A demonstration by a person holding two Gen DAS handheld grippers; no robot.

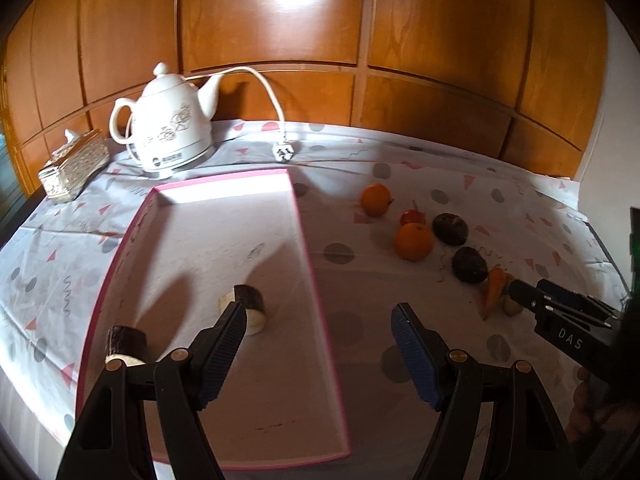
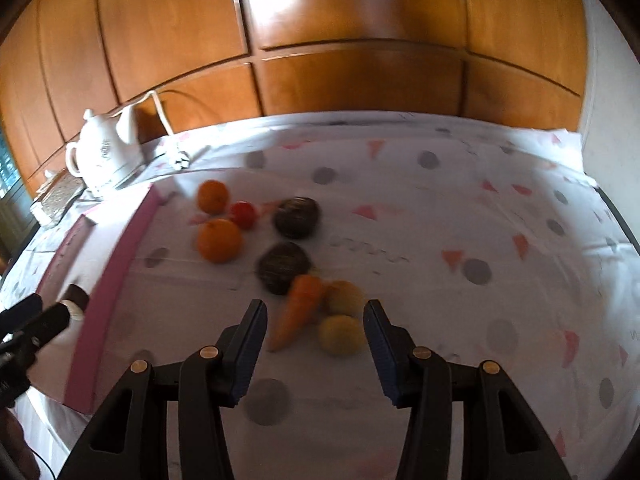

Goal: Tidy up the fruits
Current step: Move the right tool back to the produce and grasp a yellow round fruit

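A pink-rimmed tray lies on the tablecloth and holds two dark-skinned cut pieces. My left gripper is open and empty above the tray's right rim. Right of the tray lie two oranges, a small red fruit, two dark fruits and a carrot. My right gripper is open, just in front of the carrot and two yellow fruits, touching none. The right wrist view is blurred.
A white kettle with cord and plug stands behind the tray. A patterned tissue box sits at the far left. Wooden panelling closes off the back of the table.
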